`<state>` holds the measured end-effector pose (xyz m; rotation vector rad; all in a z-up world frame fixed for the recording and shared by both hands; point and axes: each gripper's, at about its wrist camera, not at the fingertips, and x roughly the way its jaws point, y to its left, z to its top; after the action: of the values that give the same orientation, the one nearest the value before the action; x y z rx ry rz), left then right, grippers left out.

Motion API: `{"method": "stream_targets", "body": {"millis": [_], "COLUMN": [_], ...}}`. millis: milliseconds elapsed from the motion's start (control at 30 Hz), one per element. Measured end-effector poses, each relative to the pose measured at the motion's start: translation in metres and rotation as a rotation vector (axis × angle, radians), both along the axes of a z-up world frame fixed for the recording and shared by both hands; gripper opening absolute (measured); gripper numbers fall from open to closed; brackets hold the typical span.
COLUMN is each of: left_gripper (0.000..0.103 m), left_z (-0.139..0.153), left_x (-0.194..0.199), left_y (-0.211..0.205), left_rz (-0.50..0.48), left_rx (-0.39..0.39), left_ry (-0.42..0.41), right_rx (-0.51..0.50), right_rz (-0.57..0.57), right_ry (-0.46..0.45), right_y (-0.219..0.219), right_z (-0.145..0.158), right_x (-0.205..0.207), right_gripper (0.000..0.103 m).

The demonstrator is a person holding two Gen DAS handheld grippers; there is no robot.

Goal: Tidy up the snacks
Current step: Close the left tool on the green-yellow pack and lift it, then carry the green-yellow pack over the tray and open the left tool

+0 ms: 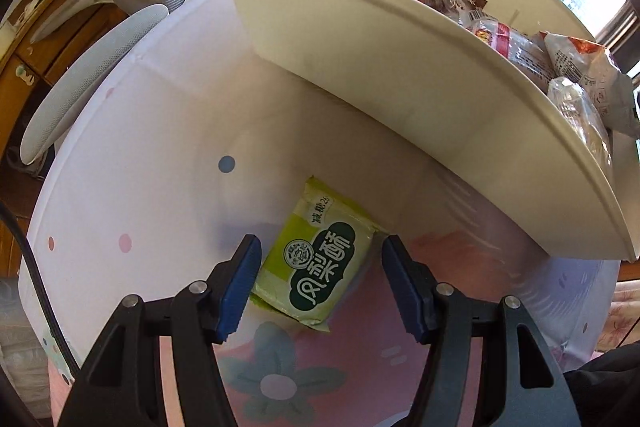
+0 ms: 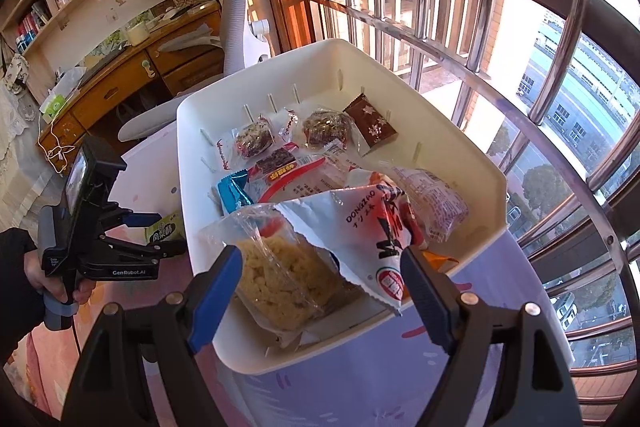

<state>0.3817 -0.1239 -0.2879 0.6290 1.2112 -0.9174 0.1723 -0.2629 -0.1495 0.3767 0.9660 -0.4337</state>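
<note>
My left gripper (image 1: 318,281) hangs with its blue pads spread wide, one on either side of a green pineapple-cake packet (image 1: 316,259) that lies flat on the flowered tablecloth (image 1: 140,147); neither pad touches it. Just beyond and to the right of the packet stands the white bin (image 1: 400,75). My right gripper (image 2: 320,291) is also spread apart and grips nothing, poised over the bin's near end, where a clear-wrapped yellow puffed cake (image 2: 280,279) and a white Dongzao bag (image 2: 368,227) lie heaped with other snacks.
</note>
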Motion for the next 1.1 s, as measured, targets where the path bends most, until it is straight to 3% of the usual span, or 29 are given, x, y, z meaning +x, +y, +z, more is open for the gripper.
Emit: {"method": "stream_targets", "body": {"millis": [133, 333, 367, 700, 933, 1100], "left_gripper": [0.058, 0.043, 0.036, 0.035, 0.035, 0.035], "left_z": [0.000, 0.002, 0.002, 0.004, 0.011, 0.035], "left_x": [0.002, 0.001, 0.002, 0.000, 0.000, -0.001], "left_y": [0.000, 0.005, 0.006, 0.010, 0.024, 0.034], "left_rz": [0.001, -0.007, -0.003, 0.070, 0.191, 0.292], "left_rx": [-0.005, -0.011, -0.009, -0.019, -0.042, -0.077], "left_ry": [-0.003, -0.015, -0.021, -0.009, 0.017, 0.002], "right_rx": [-0.001, 0.007, 0.010, 0.021, 0.032, 0.035], "right_rz": [0.005, 0.010, 0.011, 0.029, 0.036, 0.053], "right_ry": [0.002, -0.001, -0.001, -0.005, -0.003, -0.003], "right_y": [0.001, 0.001, 0.001, -0.003, -0.005, -0.005], "right_z": [0.001, 0.002, 0.002, 0.002, 0.000, 0.000], "right_x": [-0.001, 0.000, 0.000, 0.007, 0.010, 0.013], "right_gripper": [0.082, 0.082, 0.082, 0.082, 0.082, 0.082]}}
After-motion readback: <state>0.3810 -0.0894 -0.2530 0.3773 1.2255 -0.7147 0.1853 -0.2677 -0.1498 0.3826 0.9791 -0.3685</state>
